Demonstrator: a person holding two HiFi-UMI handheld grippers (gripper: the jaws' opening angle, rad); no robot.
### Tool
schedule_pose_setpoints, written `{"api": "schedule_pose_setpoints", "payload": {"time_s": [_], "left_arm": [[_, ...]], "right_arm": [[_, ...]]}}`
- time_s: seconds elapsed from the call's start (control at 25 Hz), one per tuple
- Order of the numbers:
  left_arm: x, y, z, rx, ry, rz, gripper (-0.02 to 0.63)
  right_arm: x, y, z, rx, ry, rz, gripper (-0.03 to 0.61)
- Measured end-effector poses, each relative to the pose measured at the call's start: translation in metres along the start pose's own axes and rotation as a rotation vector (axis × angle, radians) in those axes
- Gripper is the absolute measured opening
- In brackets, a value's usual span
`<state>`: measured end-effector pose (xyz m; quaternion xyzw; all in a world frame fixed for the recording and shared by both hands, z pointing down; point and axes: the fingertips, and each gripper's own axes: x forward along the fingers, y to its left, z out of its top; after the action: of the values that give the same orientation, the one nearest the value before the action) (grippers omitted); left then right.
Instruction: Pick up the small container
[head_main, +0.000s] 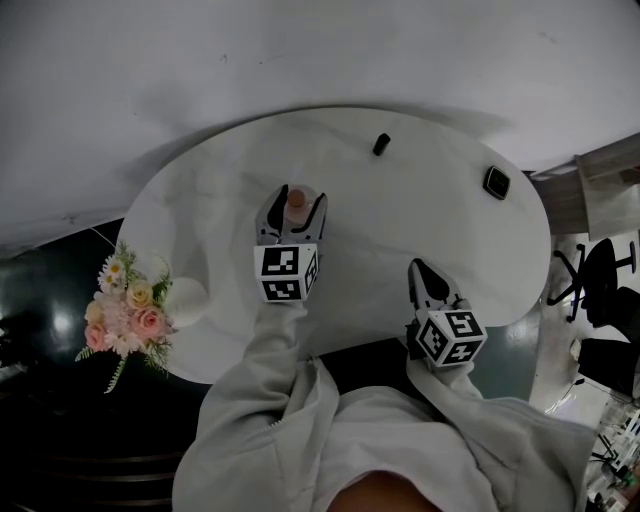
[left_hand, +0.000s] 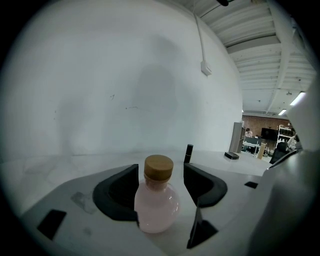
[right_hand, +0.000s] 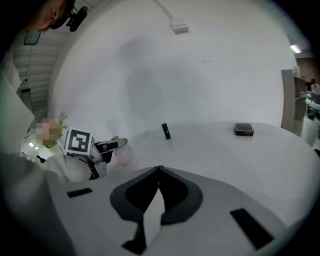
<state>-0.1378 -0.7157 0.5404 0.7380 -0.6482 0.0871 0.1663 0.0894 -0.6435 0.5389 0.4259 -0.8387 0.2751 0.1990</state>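
Note:
The small container is a round pale-pink bottle with a tan cap, standing on the white oval table. My left gripper is open, with one jaw on each side of the bottle. In the left gripper view the bottle sits deep between the black jaws of the left gripper, and a thin gap shows on its right side. My right gripper is near the table's front edge, shut and empty. In its own view the right gripper has its tips touching, and the bottle and left gripper show at the left.
A small black cylinder stands at the table's far side, and a flat black square box lies at the far right. A bouquet of flowers beside a white cup sits at the left edge. Office chairs stand past the right edge.

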Motion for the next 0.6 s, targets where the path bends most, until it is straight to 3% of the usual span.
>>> {"api": "schedule_pose_setpoints", "payload": {"time_s": [0.12,0.16,0.2,0.24,0.6], "left_arm": [[0.006,0.003,0.001,0.033,-0.008,0.043,0.257],[0.007,0.006,0.002,0.048,-0.014,0.068,0.224],[0.007,0.009,0.003,0.064,-0.021,0.089,0.148],[0.007,0.01,0.005,0.079,-0.024,0.098,0.131],[0.006,0.007,0.007,0.106,-0.009,0.066,0.117]], "right_arm": [[0.0,-0.002,-0.001,0.003,0.005,0.001,0.049],[0.001,-0.002,-0.001,0.004,0.006,0.003,0.049],[0.001,-0.001,-0.001,0.004,0.007,0.006,0.049],[0.002,-0.001,-0.002,0.005,0.007,0.009,0.049],[0.003,-0.004,0.001,0.017,-0.005,0.002,0.049]]}}
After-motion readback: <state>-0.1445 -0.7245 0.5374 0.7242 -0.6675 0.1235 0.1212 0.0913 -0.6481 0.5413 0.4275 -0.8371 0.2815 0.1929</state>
